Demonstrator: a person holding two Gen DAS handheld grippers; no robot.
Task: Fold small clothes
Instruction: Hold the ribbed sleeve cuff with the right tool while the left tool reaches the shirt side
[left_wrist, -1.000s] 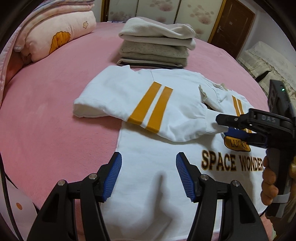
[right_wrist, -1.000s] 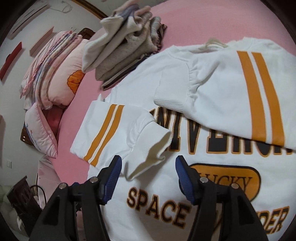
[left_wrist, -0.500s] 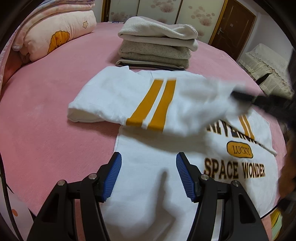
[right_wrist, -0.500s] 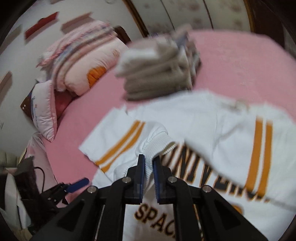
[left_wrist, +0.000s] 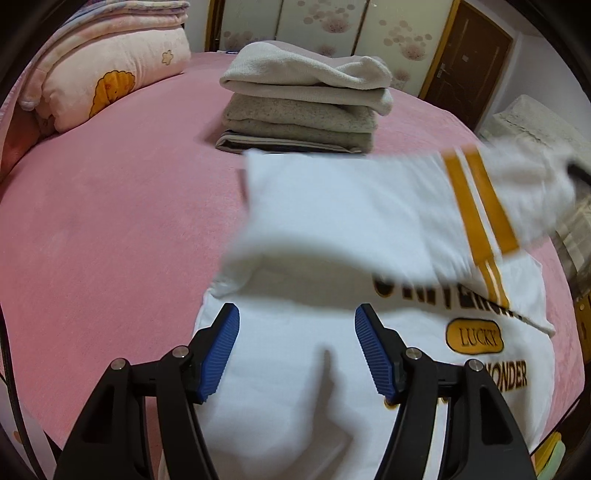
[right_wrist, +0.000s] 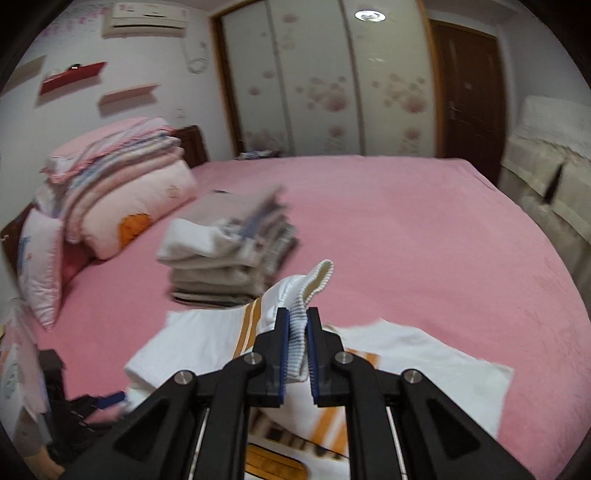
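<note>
Right gripper (right_wrist: 295, 347): jaws drawn nearly together on the ribbed cuff (right_wrist: 297, 325) of the sweatshirt's sleeve; the cuff's free end stands up past the fingertips, and the sleeve (left_wrist: 406, 206) hangs in the air below it, blurred, its two orange stripes showing. Judgement: the cuff is taken because it is the firmest edge of the sleeve and lets the whole sleeve be carried in one piece; the lift appears meant to re-lay that sleeve across the body of the garment.

Left gripper (left_wrist: 297, 350): jaws standing wide apart, nothing between the blue pads (left_wrist: 371, 354); it hovers over the lower plain part of the white sweatshirt (left_wrist: 295, 387), without visible contact. Judgement: placed there to pin or take the hem once the sleeve is settled.

The sweatshirt lies front up on the pink bedspread (left_wrist: 110, 221), near the bed's front edge; its lettering and a "LUCKY" badge (left_wrist: 474, 336) are partly exposed under the raised sleeve.

Beyond it, just behind the shoulder line, sits a stack of folded clothes (left_wrist: 303, 107), grey and cream; evidently the destination for finished items. Rolled pink bedding (left_wrist: 110, 77) lies at the far left, well apart.

Risk, as judged: the limp sleeve may land twisted.
</note>
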